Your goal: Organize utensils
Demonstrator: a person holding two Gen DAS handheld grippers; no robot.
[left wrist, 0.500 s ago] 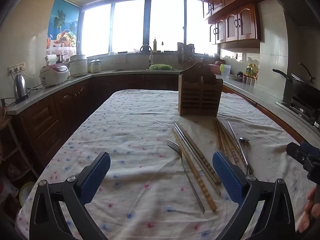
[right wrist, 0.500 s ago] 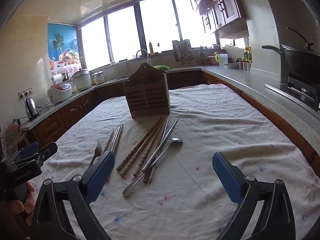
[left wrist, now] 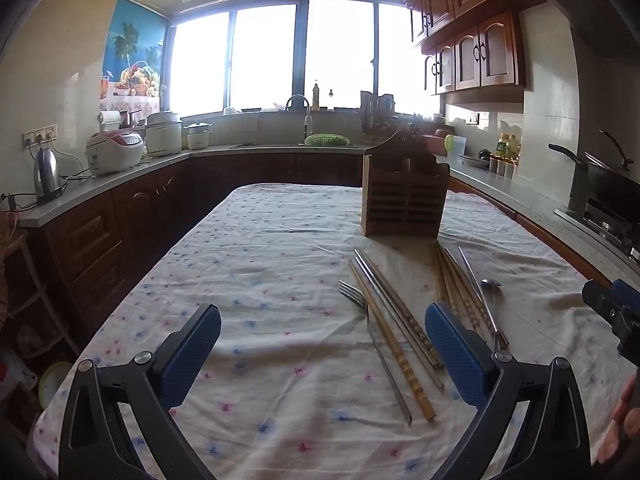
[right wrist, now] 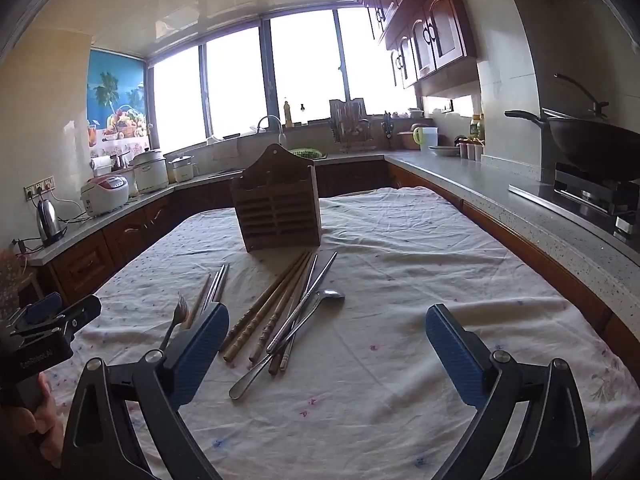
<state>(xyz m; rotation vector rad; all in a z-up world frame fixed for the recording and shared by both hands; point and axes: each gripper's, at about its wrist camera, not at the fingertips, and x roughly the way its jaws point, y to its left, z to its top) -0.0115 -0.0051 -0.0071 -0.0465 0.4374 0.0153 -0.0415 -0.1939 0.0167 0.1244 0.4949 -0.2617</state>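
I see faint writing on my left gripper (right wrist: pixel 52 320), too blurry to read. Nothing looks moved since before. Both jaws stay wide, holding nothing. My right gripper (right wrist: pixel 326 344) hangs over the surface (right wrist: pixel 400 280); the chopsticks (right wrist: pixel 268 312) and spoon (right wrist: pixel 288 340) lie between its jaws. The fork (left wrist: pixel 372 344) lies between my left ones. The wooden holder (right wrist: pixel 280 208) stands behind.

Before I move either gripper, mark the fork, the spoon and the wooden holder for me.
fork (left wrist: pixel 352 292), left wrist view, on the tines.
spoon (right wrist: pixel 331 294), right wrist view, on the bowl.
wooden holder (right wrist: pixel 280 216), right wrist view, on the slatted front face.
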